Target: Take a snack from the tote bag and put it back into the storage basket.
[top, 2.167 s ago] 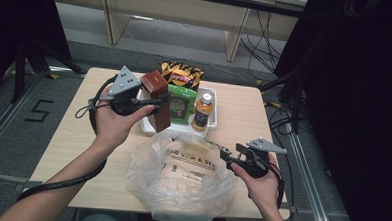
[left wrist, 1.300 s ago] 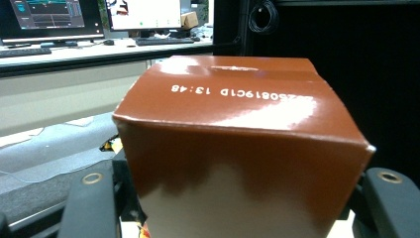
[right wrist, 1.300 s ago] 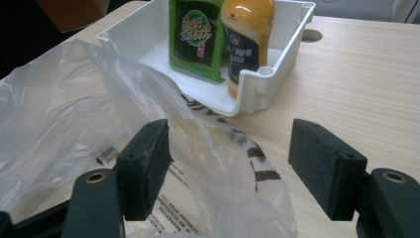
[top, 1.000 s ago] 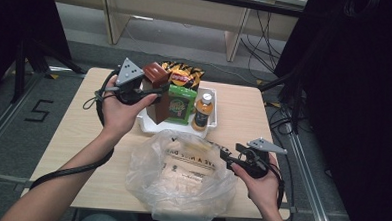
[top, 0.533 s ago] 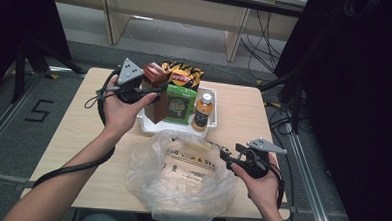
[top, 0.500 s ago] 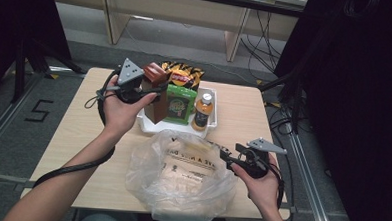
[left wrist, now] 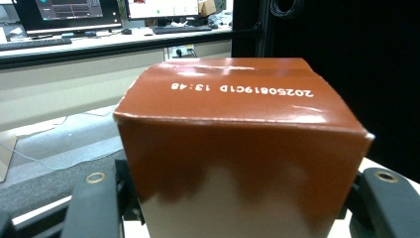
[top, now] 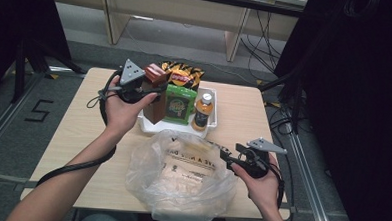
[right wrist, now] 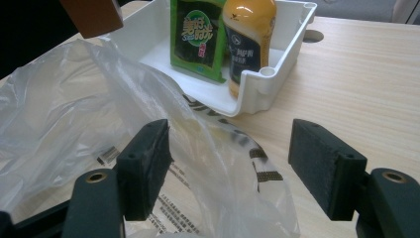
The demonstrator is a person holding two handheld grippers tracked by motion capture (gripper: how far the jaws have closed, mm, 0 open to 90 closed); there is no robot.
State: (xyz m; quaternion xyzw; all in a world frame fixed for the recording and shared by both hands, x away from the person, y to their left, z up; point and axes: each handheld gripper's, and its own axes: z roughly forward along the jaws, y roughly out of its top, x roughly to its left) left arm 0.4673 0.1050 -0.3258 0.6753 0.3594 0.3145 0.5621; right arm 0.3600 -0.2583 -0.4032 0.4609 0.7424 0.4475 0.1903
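Box (left wrist: 237,148), brown cardboard with a printed date code on its top flap, sits clamped between the jaws of the left hand-held gripper (top: 147,88), lifted above the near-left corner of the white tray (top: 211,125) on the table (top: 73,130). In the tray stand a green packet (top: 178,103) and an orange-capped bottle (top: 202,110). The right hand-held gripper (right wrist: 228,163) has its jaws apart, the rim of the clear plastic bag (top: 181,180) lying loose between them, no pad pressing it.
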